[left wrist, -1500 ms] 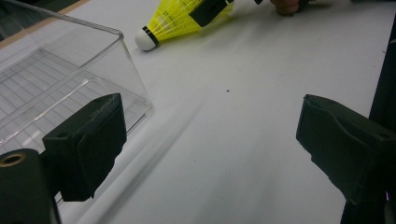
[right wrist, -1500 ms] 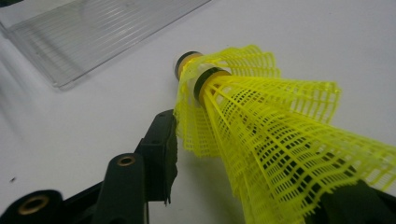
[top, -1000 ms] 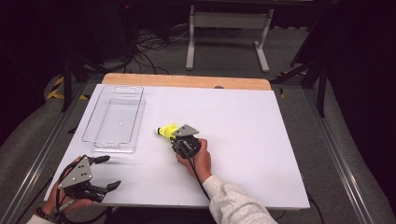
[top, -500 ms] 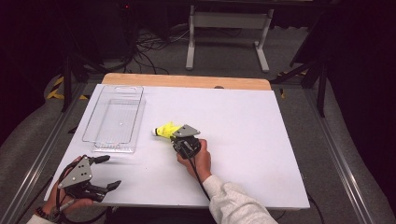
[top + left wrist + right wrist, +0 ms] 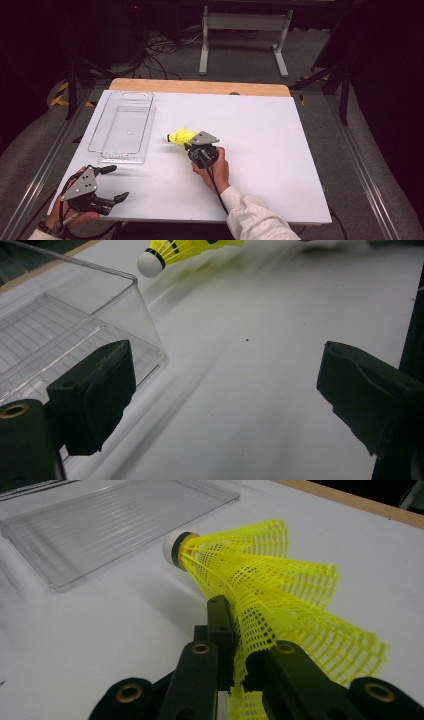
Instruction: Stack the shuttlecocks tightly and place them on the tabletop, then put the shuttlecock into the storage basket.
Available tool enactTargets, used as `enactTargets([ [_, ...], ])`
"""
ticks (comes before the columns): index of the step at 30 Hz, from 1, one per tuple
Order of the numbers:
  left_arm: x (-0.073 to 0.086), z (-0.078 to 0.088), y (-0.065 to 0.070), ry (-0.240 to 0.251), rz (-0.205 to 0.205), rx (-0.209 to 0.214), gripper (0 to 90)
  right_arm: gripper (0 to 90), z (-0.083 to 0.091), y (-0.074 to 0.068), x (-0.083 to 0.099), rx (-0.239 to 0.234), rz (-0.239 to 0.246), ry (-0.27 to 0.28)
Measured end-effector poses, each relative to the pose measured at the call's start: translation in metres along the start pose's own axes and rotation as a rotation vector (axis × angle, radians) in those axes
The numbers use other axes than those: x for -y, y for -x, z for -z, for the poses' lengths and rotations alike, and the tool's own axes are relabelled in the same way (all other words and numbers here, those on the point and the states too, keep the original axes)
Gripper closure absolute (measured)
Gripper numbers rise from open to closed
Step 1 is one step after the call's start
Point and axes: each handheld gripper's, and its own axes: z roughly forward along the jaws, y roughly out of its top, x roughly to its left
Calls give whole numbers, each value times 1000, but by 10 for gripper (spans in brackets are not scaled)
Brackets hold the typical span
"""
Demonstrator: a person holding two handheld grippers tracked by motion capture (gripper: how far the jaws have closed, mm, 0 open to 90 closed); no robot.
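right gripper pinches the yellow shuttlecock mid-table (white tip toward the clear tray); left gripper gapes wide at the near left corner.

Table brightly and evenly lit from above, surroundings beyond the table near black, high view soft and grainy, soft shadow on the table beneath the shuttlecock, glare on the tray rim beside the table edge, near jaws blurred.
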Motion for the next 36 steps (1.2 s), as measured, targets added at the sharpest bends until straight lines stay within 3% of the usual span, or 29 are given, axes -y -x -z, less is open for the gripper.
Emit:
enactTargets([
  [36, -2, -2, -3, 10, 2, 6, 94, 879, 22, 8, -7, -17, -1, 52],
])
